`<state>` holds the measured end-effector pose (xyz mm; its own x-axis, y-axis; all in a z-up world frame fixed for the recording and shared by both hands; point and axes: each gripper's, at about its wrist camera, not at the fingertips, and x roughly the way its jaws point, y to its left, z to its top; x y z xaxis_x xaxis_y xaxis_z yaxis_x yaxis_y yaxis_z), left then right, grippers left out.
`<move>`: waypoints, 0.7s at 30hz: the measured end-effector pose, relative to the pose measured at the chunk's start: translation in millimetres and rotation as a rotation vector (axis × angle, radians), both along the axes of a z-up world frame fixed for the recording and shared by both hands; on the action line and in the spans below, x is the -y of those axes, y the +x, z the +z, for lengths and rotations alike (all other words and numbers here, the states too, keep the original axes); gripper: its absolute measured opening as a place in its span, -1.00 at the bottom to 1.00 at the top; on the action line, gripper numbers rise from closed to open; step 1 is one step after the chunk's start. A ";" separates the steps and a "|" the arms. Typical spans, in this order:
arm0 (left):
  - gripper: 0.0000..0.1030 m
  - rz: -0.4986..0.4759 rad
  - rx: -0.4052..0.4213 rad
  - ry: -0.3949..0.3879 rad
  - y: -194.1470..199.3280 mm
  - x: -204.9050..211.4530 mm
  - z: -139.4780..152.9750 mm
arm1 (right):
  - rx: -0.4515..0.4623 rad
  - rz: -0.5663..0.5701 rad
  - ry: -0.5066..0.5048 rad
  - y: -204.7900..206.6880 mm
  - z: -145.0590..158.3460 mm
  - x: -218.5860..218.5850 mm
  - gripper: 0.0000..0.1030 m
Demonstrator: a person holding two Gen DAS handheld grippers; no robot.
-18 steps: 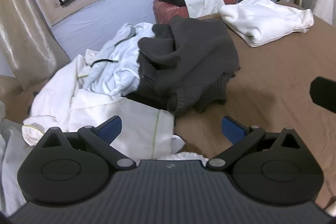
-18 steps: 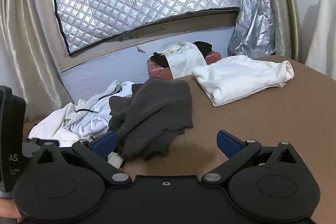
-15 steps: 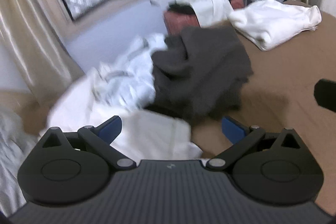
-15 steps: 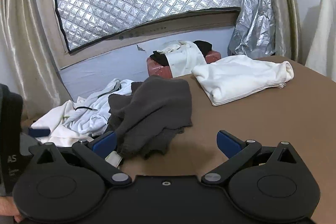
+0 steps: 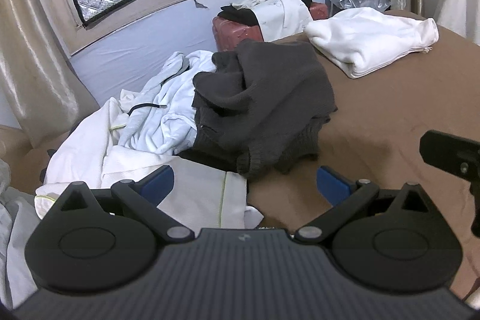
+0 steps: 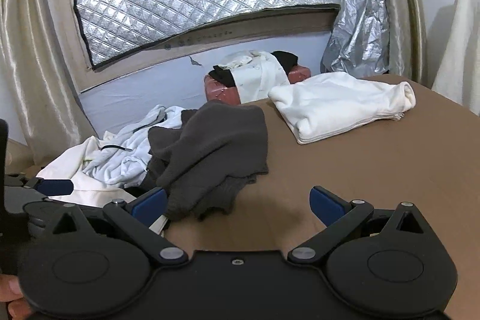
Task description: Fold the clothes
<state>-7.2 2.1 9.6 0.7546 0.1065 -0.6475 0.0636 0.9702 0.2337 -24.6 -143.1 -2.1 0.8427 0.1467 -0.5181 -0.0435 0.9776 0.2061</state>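
Knitwear, a crumpled dark grey sweater [image 5: 264,107], lay heaped mid-bed on the brown bed cover [image 5: 390,122], just right of white garments [image 5: 156,122]. Soft, floppy, fairly thick; its ribbed hem offered purchase. Left tool [image 5: 244,182] and right tool [image 6: 237,201] stood spread, empty.

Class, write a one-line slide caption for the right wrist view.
Open right gripper hovers before a crumpled grey sweater; a folded white garment lies beyond on the brown surface.
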 end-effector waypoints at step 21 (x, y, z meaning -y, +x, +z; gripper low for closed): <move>1.00 -0.049 -0.013 -0.015 -7.0 7.8 -2.2 | -0.101 -0.148 -0.143 3.2 -6.7 5.8 1.00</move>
